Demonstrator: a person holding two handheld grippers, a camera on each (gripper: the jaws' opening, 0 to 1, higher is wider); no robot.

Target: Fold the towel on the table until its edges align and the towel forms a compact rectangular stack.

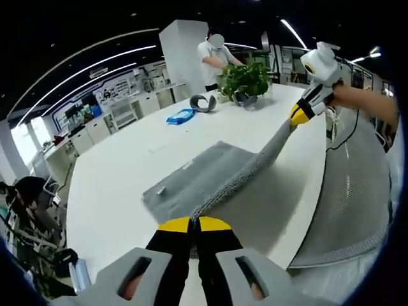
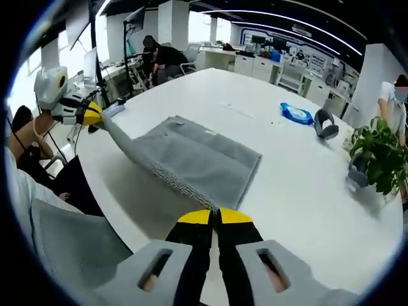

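The left gripper (image 1: 194,224) and right gripper (image 2: 215,217) are each clamped on a corner of the limp, sagging towel (image 1: 204,175), best held at corners.

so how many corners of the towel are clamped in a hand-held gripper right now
2. The left hand-held gripper is shut on one near corner of the grey towel; the right hand-held gripper is shut on the other. The rest of the towel lies on the white table.
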